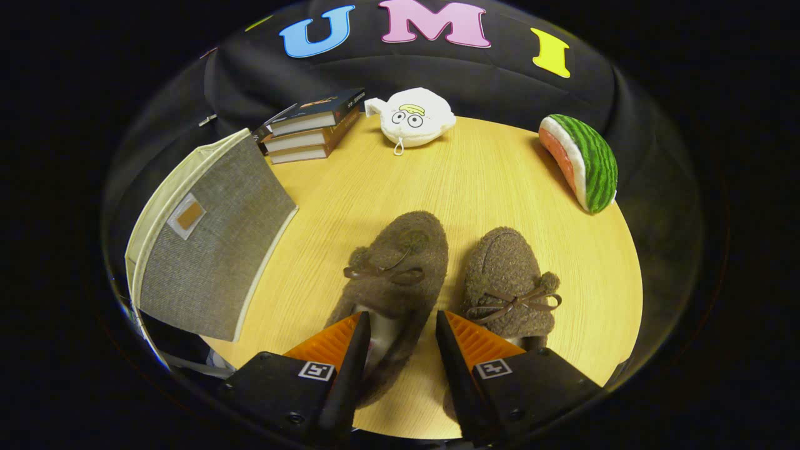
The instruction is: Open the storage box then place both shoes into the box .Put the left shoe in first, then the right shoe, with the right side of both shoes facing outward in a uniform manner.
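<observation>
Two brown fuzzy slippers with bow laces lie side by side on the round wooden table (487, 181), toes pointing away from me. The left shoe (400, 262) reaches back between my fingers; its heel opening sits in the gap. The right shoe (509, 281) lies just beyond the right finger. My gripper (400, 322) is open, with the fingers straddling the left shoe's heel part and not pressing on it. The grey fabric storage box (212, 244) with cream trim stands at the table's left edge, its lid flap standing up.
At the back left rests a stack of books (309, 128). A white plush toy (412, 117) lies at the back middle and a watermelon-slice plush (581, 161) at the back right. Bare tabletop stretches between the shoes and these things.
</observation>
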